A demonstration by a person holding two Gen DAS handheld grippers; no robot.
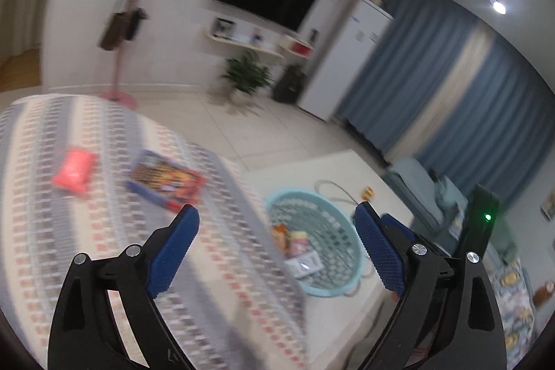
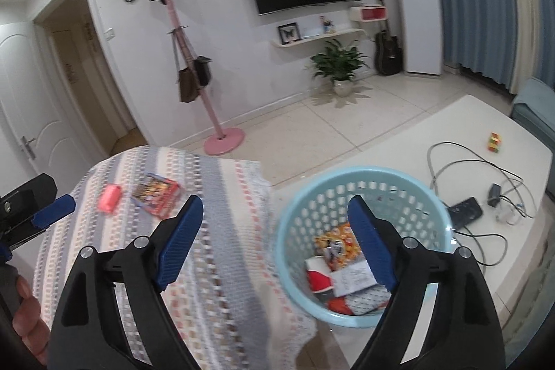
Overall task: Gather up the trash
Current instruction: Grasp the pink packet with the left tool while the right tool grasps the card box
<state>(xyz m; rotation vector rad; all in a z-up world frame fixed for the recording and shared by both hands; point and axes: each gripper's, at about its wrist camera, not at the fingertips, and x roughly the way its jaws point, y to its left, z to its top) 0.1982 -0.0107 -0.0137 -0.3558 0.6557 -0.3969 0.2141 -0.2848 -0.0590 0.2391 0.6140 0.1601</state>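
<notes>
Your left tool (image 1: 277,221) stands wide open with nothing between its fingers. Your right tool (image 2: 275,212) is spread wide too, and empty. The blue basket (image 2: 312,193) sits below your right tool, wrappers inside. Ahead-left on the patterned cloth (image 2: 225,266) lie a pink packet (image 2: 110,198) and a colourful packet (image 2: 156,193).

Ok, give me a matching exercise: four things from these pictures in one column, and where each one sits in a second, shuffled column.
Things:
1. pink packet
2. snack wrappers
3. black phone
4. potted plant

Places:
A. on the floor below the TV
B. on the patterned cloth
C. inside the blue basket
D. on the white table among cables

Pairs: 1-B, 2-C, 3-D, 4-A
</notes>
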